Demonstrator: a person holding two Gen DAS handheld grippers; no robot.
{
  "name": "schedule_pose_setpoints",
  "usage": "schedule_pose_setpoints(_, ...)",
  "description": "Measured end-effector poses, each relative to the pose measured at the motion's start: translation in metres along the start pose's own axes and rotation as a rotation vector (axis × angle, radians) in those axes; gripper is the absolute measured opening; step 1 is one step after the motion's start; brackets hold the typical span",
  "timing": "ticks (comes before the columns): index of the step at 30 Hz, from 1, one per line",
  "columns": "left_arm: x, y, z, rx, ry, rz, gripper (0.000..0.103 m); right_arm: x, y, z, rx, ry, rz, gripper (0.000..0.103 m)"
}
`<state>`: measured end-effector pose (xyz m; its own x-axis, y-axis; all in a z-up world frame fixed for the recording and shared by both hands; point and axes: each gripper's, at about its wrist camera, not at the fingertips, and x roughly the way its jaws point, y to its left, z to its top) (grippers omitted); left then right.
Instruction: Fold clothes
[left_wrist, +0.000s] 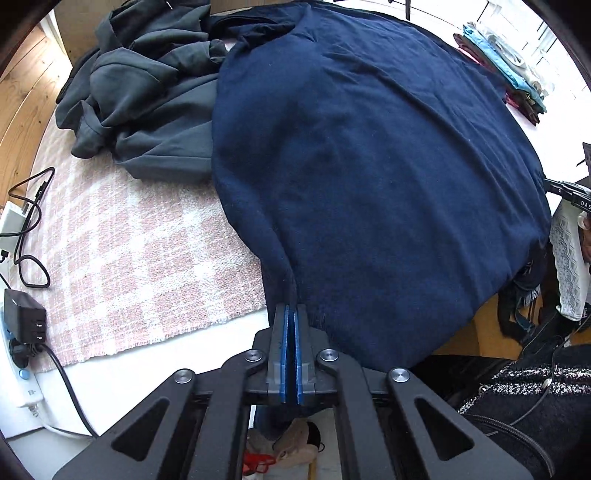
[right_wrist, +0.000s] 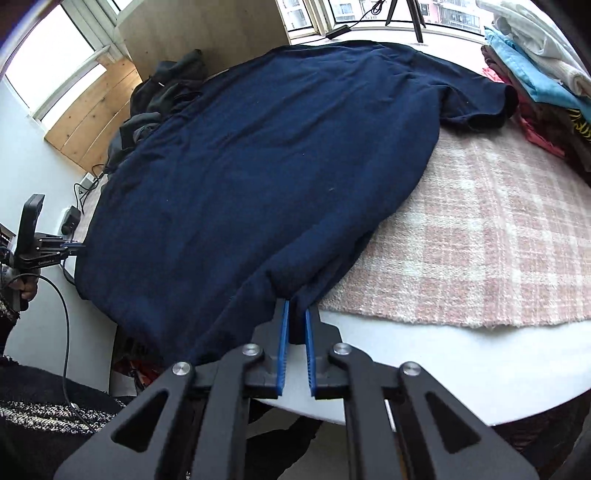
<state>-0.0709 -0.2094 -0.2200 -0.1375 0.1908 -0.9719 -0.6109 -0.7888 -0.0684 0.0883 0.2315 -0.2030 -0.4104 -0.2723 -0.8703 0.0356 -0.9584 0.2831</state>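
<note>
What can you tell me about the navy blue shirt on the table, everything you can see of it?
The navy blue shirt is a dark, soft knit-looking garment, spread flat with light wrinkles over a pink checked cloth. One short sleeve lies out beside the stack of folded clothes. Its near hem hangs over the table edge. The left gripper is shut on one hem corner, the right gripper on the other. Its far left side overlaps a crumpled grey garment.

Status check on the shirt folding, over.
Left tool and right tool both clamped on the navy T-shirt hem. Shirt spread flat on the checked blanket. Grey garment pile touching its left side.
</note>
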Motion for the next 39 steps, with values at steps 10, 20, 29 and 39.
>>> schedule_pose_setpoints(10, -0.036, 0.007, 0.003, -0.049, -0.098, -0.013, 0.002, 0.008, 0.026, -0.015, -0.014, 0.049, 0.078, 0.031)
schedule_pose_setpoints(20, -0.083, 0.01, 0.037, -0.028, -0.213, -0.021, 0.002, -0.053, 0.012, 0.034, -0.003, -0.19, 0.084, 0.002)
schedule_pose_setpoints(29, -0.046, 0.031, 0.191, 0.046, -0.263, 0.102, 0.007, -0.01, -0.038, 0.195, 0.033, -0.141, -0.245, 0.007)
schedule_pose_setpoints(39, -0.04, 0.062, 0.141, 0.018, -0.197, -0.013, 0.02, -0.031, -0.03, 0.122, 0.062, -0.123, -0.15, 0.014)
